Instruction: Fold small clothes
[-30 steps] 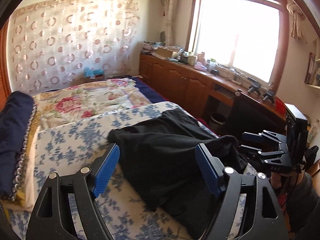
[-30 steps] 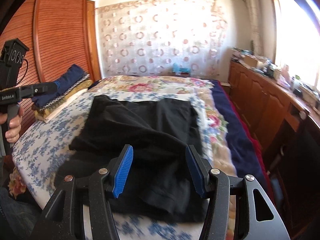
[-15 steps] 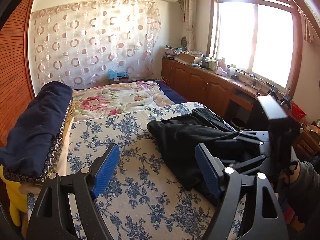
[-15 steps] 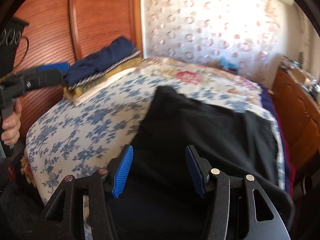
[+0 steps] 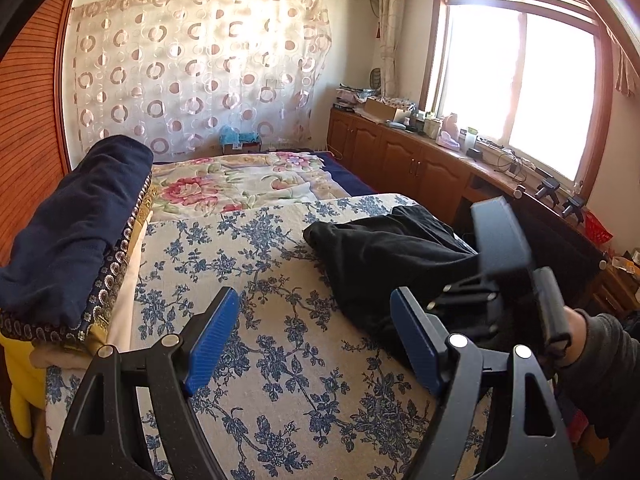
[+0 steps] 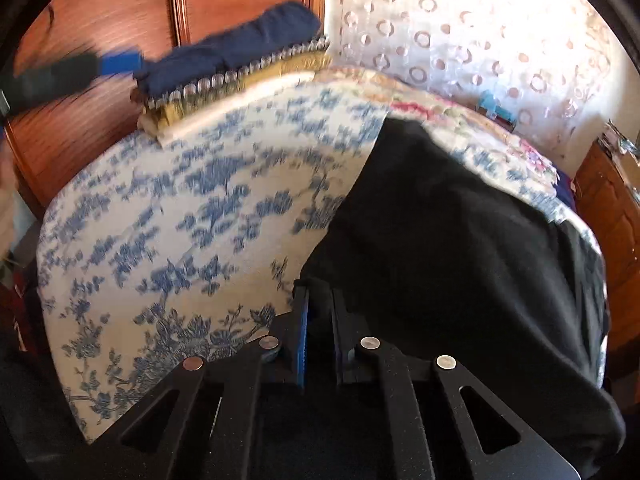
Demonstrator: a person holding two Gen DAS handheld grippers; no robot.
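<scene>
A black garment (image 5: 384, 252) lies rumpled on the right side of the blue-flowered bedspread (image 5: 256, 280); in the right wrist view the garment (image 6: 460, 232) fills the right half. My right gripper (image 6: 318, 312) is shut on the garment's near left edge. It also shows in the left wrist view (image 5: 500, 280), held by a hand at the garment's near end. My left gripper (image 5: 316, 340) is open and empty above the bare bedspread, left of the garment.
A stack of folded cloth with a navy piece on top (image 5: 72, 224) lies at the bed's left edge beside the wooden wardrobe (image 6: 120, 8). A pink-flowered quilt (image 5: 240, 184) covers the far bed. Wooden cabinets (image 5: 400, 160) run under the window on the right.
My right gripper has dropped to the garment's near edge and shut on it. My left gripper has swung left, off the garment, and stays open.
</scene>
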